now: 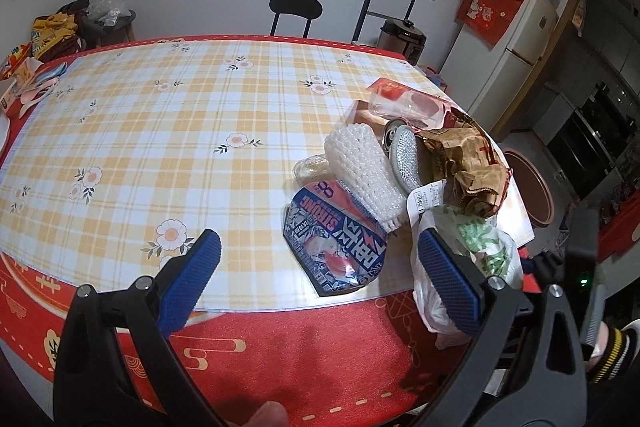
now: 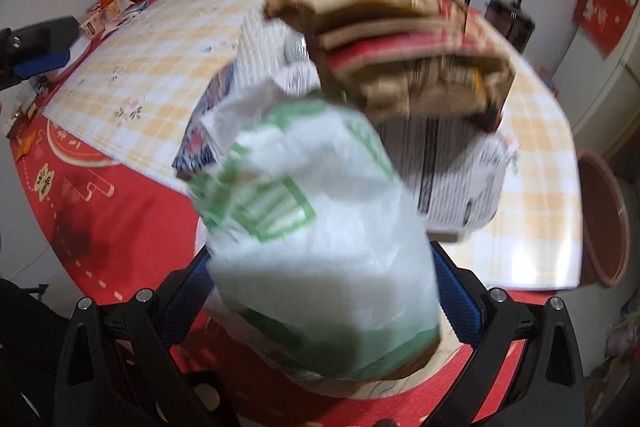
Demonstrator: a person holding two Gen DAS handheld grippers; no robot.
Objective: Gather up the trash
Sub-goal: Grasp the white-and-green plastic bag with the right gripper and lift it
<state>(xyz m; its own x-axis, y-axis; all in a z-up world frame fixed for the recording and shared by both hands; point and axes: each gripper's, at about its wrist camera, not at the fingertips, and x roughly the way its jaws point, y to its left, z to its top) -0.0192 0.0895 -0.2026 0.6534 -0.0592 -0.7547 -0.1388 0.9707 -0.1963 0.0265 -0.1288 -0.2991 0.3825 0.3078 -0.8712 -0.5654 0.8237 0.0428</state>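
A pile of trash lies at the table's right front edge: a blue printed lid [image 1: 336, 247], a white foam net [image 1: 366, 171], a crumpled brown paper bag [image 1: 468, 163], a clear plastic tray [image 1: 404, 103] and a white plastic bag with green print [image 1: 476, 259]. My left gripper [image 1: 320, 267] is open and empty, just short of the lid. My right gripper [image 2: 320, 291] is shut on the white and green bag [image 2: 320, 227], which fills its view. The brown paper bag [image 2: 408, 59] shows blurred behind it.
The table has a checked flowered cloth [image 1: 180, 131] over a red cover [image 1: 280, 347]. Snack packets [image 1: 24, 75] lie at the far left edge. A black chair [image 1: 295, 9], a cooker [image 1: 402, 37] and a fridge [image 1: 508, 59] stand beyond the table. A brown bin [image 2: 604, 219] stands right of it.
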